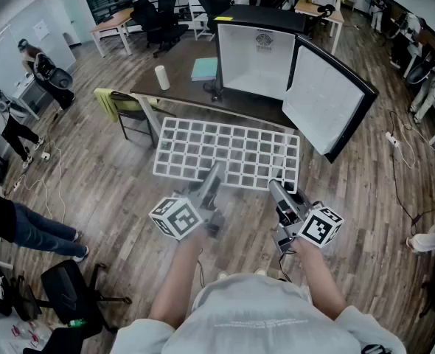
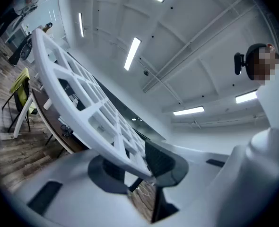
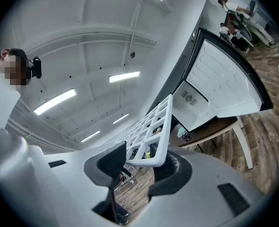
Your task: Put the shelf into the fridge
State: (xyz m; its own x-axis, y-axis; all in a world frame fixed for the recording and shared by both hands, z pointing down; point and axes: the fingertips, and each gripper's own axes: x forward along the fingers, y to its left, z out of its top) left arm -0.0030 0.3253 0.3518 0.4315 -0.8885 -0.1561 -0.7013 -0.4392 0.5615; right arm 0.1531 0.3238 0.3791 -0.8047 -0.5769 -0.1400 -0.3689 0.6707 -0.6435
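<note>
L claw [image 1: 211, 177] is clenched on the near edge of the white grid shelf [image 1: 228, 152]. R claw [image 1: 278, 189] is clamped on the same edge, nr its right corner. Shelf is held abt level in the air, just off the counter's [image 1: 177, 88] near edge. It faces the fridge [image 1: 258, 57] at the counter's right end, w/ door [image 1: 328, 98] swung open.
</note>
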